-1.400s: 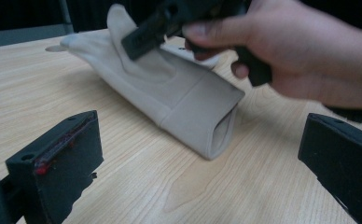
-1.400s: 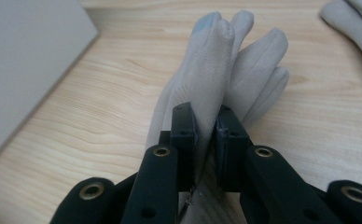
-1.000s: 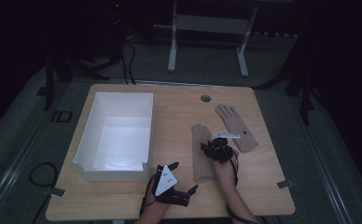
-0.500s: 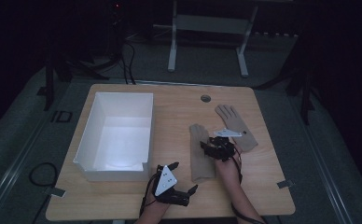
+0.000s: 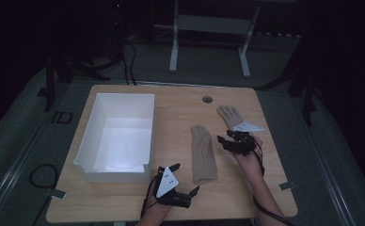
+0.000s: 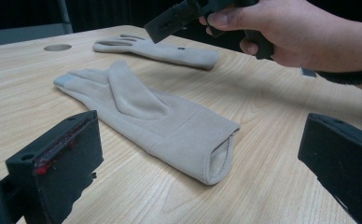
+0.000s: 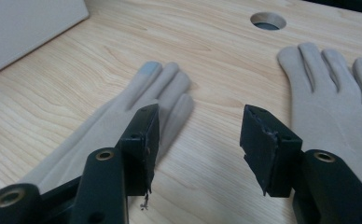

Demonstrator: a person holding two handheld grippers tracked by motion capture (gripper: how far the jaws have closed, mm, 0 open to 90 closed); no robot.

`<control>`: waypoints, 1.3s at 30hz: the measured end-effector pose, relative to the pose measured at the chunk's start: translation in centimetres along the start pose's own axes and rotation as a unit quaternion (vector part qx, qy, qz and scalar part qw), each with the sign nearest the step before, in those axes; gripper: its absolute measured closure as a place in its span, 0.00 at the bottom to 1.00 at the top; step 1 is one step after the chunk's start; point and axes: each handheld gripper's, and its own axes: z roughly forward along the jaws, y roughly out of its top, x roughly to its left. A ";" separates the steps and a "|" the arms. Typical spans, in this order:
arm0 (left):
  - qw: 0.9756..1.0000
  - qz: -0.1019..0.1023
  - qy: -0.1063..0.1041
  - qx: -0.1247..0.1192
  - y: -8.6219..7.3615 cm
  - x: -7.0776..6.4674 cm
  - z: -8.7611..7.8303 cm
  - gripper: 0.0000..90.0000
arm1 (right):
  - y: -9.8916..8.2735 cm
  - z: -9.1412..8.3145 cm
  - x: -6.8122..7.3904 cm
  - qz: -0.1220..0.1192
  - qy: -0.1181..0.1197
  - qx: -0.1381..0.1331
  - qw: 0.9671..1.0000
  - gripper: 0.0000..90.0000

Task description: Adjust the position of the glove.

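Currently the right hand-held gripper [image 7: 195, 140] has just been opening, jaws partly apart over bare desk [image 7: 76, 60] between two beige gloves, gripping nothing. Its body hides part of the right glove [image 5: 230, 115]. The left glove [image 5: 203, 153] lies flat; the left hand-held gripper [image 5: 183, 179] gapes wide, empty, near the desk's front edge.

Both gloves [image 5: 203, 153] [image 5: 231, 117] are plain beige, one fingertip grey-blue. The bin [image 5: 117, 136] is white, the table [image 5: 171, 101] pale woodgrain
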 end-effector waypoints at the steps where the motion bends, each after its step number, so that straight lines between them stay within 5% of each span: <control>1: 1.000 0.000 0.000 0.000 0.0 0.0 0.0 0.00 | 0.0 -0.1 -0.4 0.000 0.000 0.000 1.000 0.52; 9: 1.000 -0.002 -0.001 0.000 0.0 0.0 0.0 0.00 | -0.1 0.7 -3.0 0.006 0.002 0.022 1.000 0.54; 24: 1.000 -0.007 -0.001 -0.004 0.0 0.1 -0.1 0.00 | 0.1 2.1 -8.1 0.022 -0.047 0.042 0.998 0.58; 39: 1.000 -0.008 0.001 -0.005 0.0 0.1 -0.1 0.00 | 0.8 3.7 -10.8 0.036 -0.064 0.039 0.997 0.52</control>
